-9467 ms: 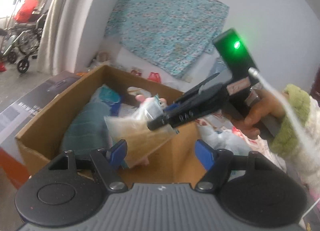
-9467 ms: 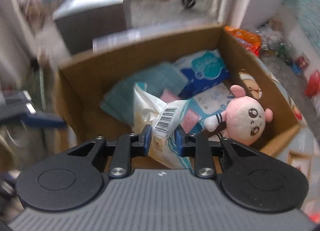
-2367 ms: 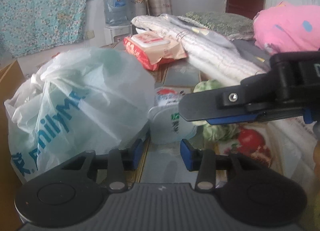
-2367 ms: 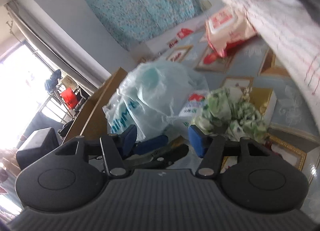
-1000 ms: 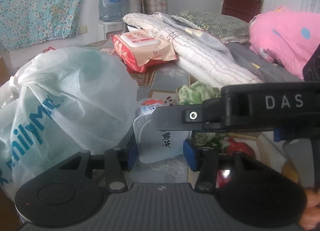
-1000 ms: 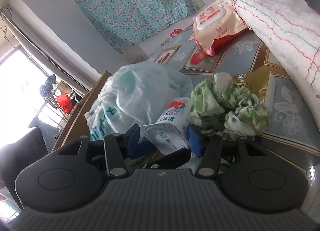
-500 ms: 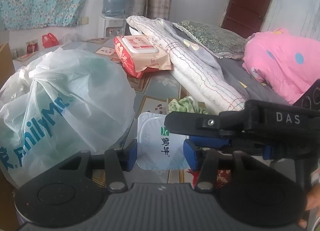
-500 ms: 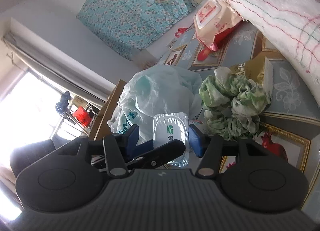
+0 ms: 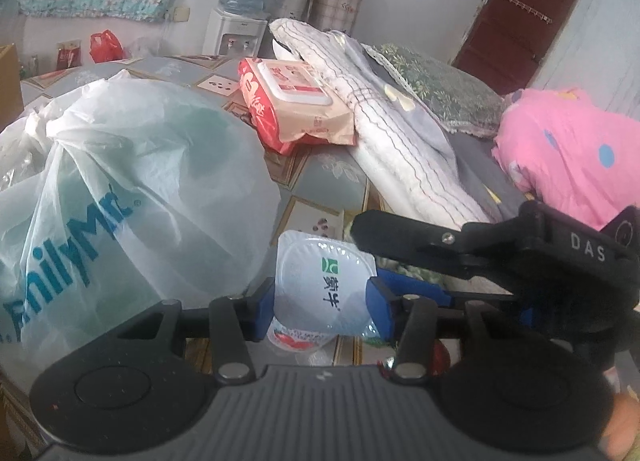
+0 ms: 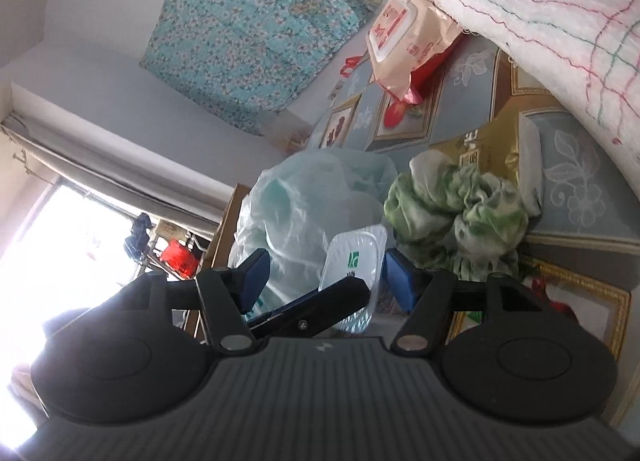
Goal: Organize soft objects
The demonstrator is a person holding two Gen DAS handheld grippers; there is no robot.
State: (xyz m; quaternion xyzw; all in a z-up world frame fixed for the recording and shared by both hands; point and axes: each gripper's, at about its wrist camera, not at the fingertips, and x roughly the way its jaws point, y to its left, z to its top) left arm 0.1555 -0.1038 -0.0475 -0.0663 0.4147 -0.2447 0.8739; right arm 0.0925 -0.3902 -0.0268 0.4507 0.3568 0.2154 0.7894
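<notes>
A small white plastic cup (image 9: 320,281) with a green logo on its foil lid sits between the blue pads of my left gripper (image 9: 322,311), which is shut on its sides. The lid faces the left wrist camera. My right gripper (image 9: 366,257) reaches in from the right beside the cup. In the right wrist view the cup (image 10: 356,257) stands between the right gripper's (image 10: 326,275) pads without touching them; these jaws are opening. One of the left gripper's fingers (image 10: 332,297) crosses in front. A crumpled green-and-white cloth (image 10: 460,209) lies just right of the cup.
A full white plastic bag (image 9: 120,189) with blue lettering sits left of the cup. A red-and-beige wipes pack (image 9: 296,109), a folded white blanket (image 9: 400,141) and a pink cushion (image 9: 568,157) lie behind. A gold packet (image 10: 492,149) lies by the cloth, a cardboard box edge (image 10: 224,229) behind the bag.
The cup has come up off the table in the left gripper and turned its lid toward the camera. The right gripper's pads have spread apart and no longer touch the cup.
</notes>
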